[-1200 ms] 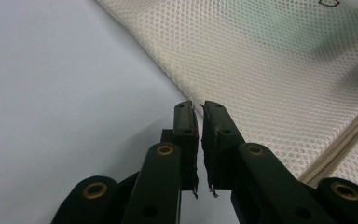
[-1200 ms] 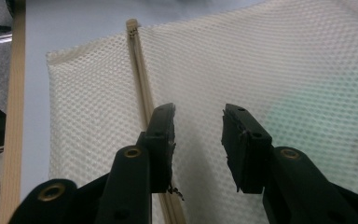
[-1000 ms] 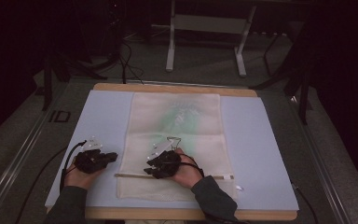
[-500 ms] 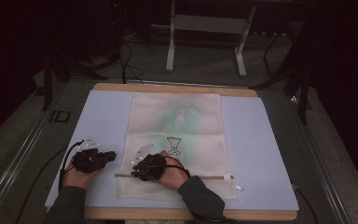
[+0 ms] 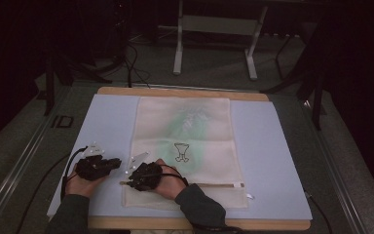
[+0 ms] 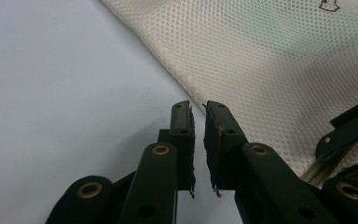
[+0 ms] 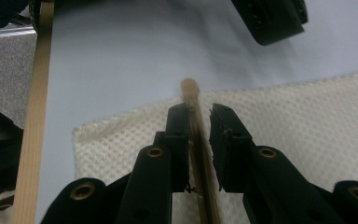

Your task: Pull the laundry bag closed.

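Right gripper (image 7: 198, 121) jaws narrowly straddle stick (image 7: 192, 100) on bag (image 5: 182, 151), lower-centre frame; left gripper (image 6: 198, 119) nearly closed, empty

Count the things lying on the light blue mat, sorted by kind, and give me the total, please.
Mesh bag: 1
Wooden stick: 1
Handheld tools: 2, left tool and right tool
Total: 4

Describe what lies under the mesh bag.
The mesh bag lies flat on a pale blue mat covering the wooden table. A green shape shows faintly through it; its identity is unclear.
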A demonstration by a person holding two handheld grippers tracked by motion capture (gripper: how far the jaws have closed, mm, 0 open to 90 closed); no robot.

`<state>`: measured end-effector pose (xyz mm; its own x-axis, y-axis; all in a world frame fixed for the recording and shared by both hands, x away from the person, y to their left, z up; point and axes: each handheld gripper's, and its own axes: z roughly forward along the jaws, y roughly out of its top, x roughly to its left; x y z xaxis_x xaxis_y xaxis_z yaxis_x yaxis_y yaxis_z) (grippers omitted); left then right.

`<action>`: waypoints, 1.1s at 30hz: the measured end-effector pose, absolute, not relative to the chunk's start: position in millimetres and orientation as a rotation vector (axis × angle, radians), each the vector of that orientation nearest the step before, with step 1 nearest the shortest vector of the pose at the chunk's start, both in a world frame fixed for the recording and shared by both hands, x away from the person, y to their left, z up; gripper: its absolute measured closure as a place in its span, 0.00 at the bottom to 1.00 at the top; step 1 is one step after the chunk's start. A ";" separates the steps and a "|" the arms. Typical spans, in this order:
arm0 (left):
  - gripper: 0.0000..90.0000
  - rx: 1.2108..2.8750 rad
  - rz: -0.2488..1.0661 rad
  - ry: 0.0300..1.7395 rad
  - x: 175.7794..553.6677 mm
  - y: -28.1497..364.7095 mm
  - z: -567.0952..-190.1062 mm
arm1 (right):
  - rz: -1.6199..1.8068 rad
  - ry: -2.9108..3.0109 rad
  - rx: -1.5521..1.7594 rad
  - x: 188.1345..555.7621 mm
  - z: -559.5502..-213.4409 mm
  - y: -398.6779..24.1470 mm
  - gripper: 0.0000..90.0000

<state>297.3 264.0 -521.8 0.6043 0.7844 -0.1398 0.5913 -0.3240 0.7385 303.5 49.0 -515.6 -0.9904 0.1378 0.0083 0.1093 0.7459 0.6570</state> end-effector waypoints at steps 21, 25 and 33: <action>0.90 2.045 0.307 1.099 298.0 265.7 -522.5 | 1.044 2.927 0.219 308.9 -519.8 83.4 0.82; 0.90 2.045 0.307 1.098 297.9 266.1 -522.5 | 1.032 2.932 0.218 309.2 -521.5 88.1 0.82; 0.88 2.043 0.299 1.099 297.9 266.6 -522.4 | 0.956 2.927 0.175 307.0 -523.1 98.3 0.90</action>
